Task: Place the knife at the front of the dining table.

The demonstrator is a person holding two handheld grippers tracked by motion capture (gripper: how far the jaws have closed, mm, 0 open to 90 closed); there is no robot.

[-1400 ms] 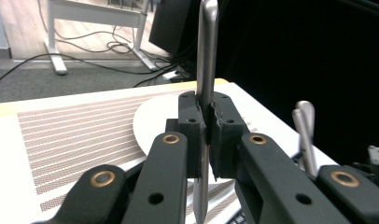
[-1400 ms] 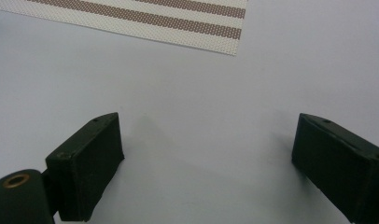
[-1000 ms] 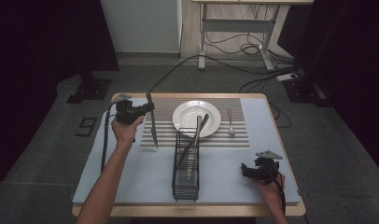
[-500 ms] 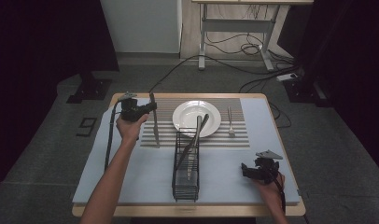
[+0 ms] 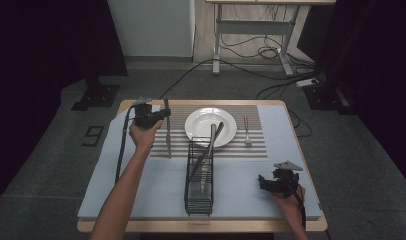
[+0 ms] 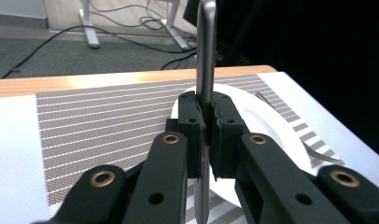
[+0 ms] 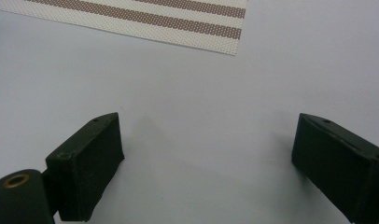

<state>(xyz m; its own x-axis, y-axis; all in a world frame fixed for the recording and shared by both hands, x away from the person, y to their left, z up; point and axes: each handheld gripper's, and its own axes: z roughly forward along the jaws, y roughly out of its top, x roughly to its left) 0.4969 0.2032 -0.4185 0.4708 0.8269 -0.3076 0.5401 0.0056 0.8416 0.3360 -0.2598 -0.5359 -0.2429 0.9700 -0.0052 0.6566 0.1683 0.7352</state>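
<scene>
A: Left of the plate (image 5: 211, 126), what's the left hand-held gripper (image 5: 161, 114) carrying?

B: It's clamped on a knife (image 5: 167, 131), upright over the striped placemat (image 5: 253, 145).

A: Progress?

B: The fork (image 5: 246, 131) is laid; utensils remain in the rack (image 5: 199, 179). The right hand-held gripper (image 5: 271, 184) rests open, empty.

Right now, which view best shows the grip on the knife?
The left gripper view: the knife stands upright, pinched between the left gripper fingers. The high view shows the knife small beside the plate. The right gripper view looks down on the table cover.
</scene>
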